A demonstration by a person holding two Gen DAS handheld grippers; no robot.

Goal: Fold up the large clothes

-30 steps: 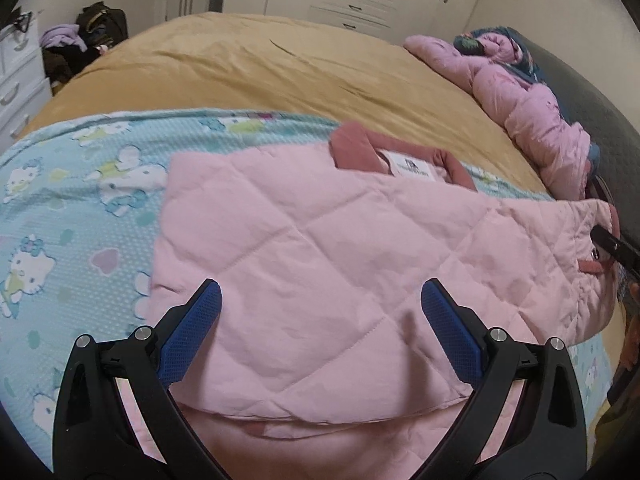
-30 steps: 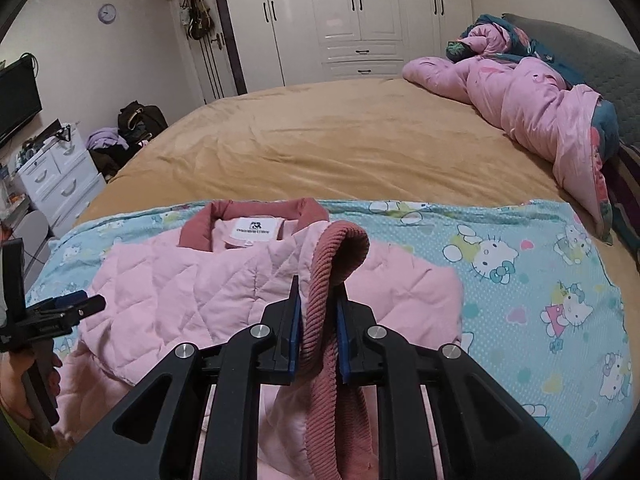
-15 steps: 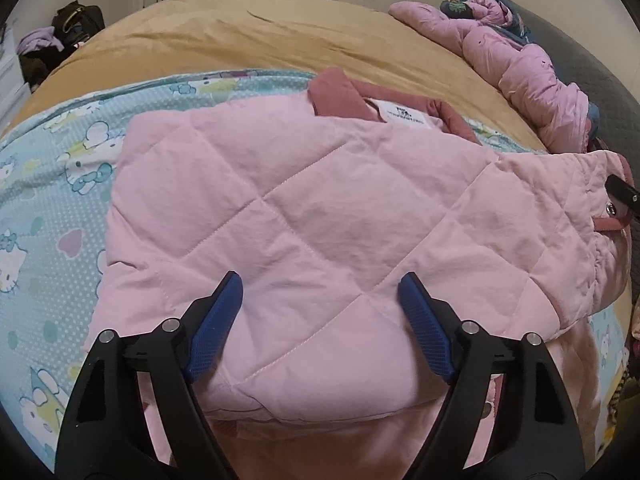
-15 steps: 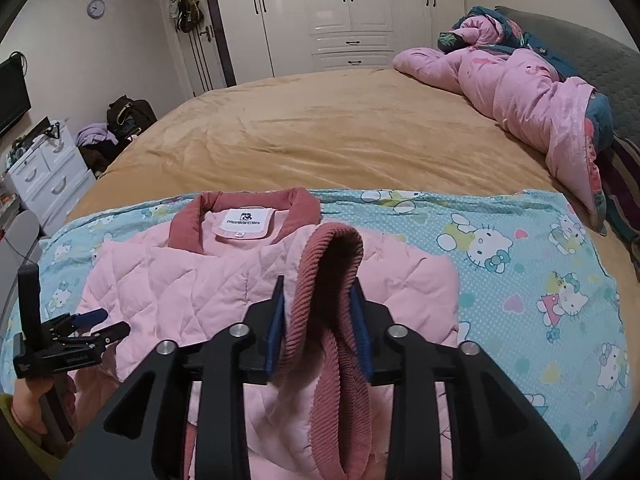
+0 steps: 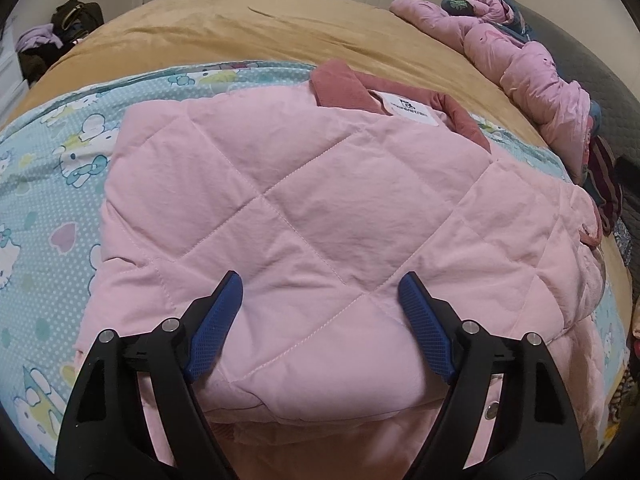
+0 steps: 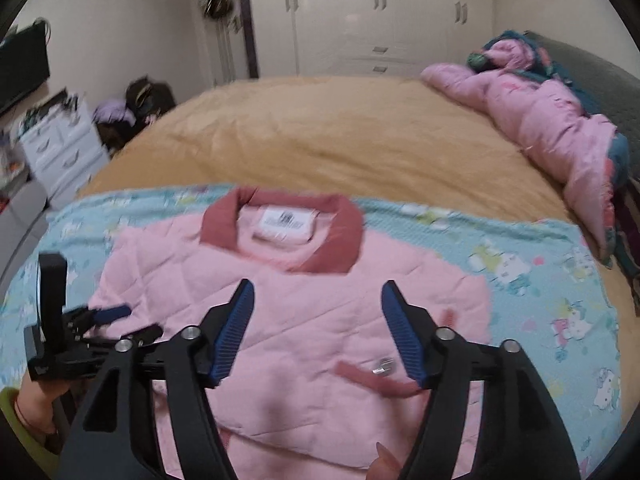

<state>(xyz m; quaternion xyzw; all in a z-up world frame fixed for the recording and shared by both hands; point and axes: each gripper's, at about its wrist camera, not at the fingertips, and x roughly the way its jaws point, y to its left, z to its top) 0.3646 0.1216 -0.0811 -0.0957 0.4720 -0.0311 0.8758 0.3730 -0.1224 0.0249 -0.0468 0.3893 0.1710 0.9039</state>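
The bedroom held a wide bed (image 6: 320, 136) under a tan cover, white wardrobes (image 6: 372, 20) along the far wall and a drawer unit (image 6: 60, 148) off to one side. A blue cartoon-print sheet (image 6: 540, 264) lay across the bed's near edge, and the pink quilted jacket (image 5: 304, 216) lay on it, collar (image 6: 280, 228) toward the middle of the bed.

Half a second before, the right gripper (image 6: 316, 332) had been clamped on the ribbed cuff of a sleeve lifted over the jacket. Now its jaws stood wide apart and held nothing, and the sleeve lay flat across the body, the cuff strip (image 6: 376, 380) resting below the gripper. The view was blurred, so the hand was probably pulling back. The left gripper (image 5: 320, 320) was also spread wide and empty, poised over the folded panel at the jacket's near hem, closer in than a second earlier.

That suggested both sleeves were now turned in; what seemed left was folding the body over.

A rumpled pink duvet (image 6: 560, 136) was bunched at the bed's far right corner, well apart from the jacket.
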